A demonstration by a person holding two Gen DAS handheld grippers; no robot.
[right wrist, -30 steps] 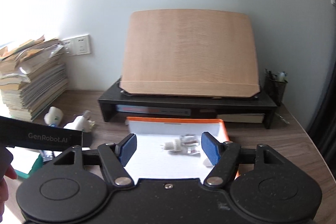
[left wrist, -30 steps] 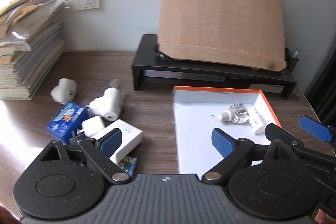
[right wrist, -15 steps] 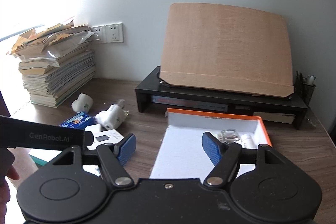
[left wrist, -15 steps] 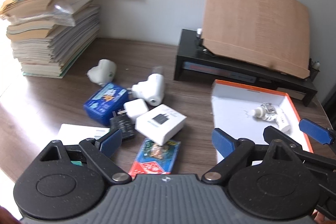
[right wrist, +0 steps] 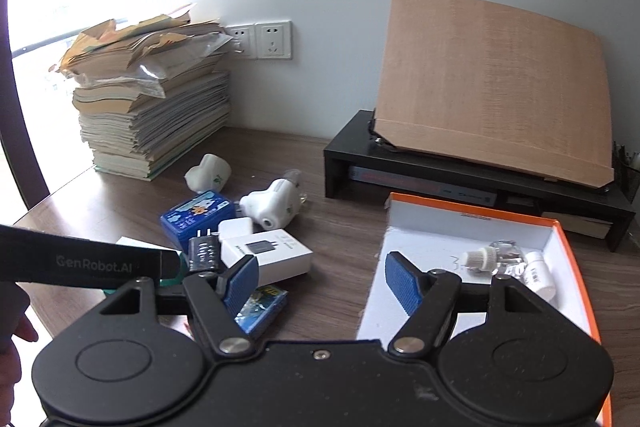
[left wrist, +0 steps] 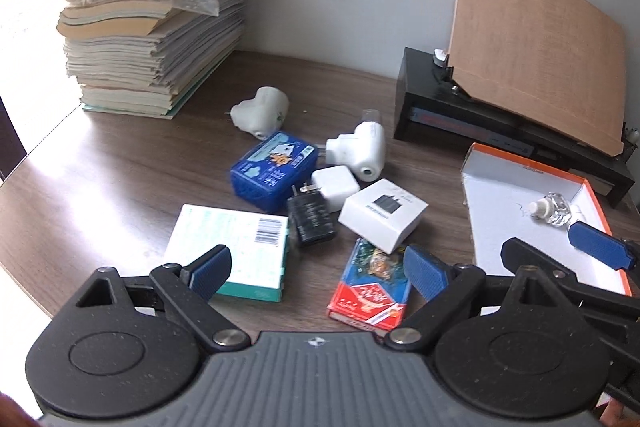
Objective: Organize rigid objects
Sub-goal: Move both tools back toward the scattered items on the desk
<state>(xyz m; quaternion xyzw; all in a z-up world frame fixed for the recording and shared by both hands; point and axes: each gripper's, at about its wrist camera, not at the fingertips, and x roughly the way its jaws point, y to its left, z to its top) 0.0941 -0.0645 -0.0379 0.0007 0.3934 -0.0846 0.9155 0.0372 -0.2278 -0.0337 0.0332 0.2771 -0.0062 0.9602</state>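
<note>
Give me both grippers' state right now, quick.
Left gripper: open, holding nothing, above the clutter on the desk.
Right gripper: open, holding nothing, by the near left edge of the orange-rimmed box.

Desk layout

A clutter of small boxes (left wrist: 276, 171) and chargers (left wrist: 334, 183) lies mid-desk, the paper stack (left wrist: 152, 39) behind-left; right, the tray (left wrist: 504, 187) (a bottle (left wrist: 554, 209) inside) sits before the monitor stand (left wrist: 436, 103).

left claw (left wrist: 316, 269) agape, right claw (right wrist: 322, 277) agape, empty
</note>
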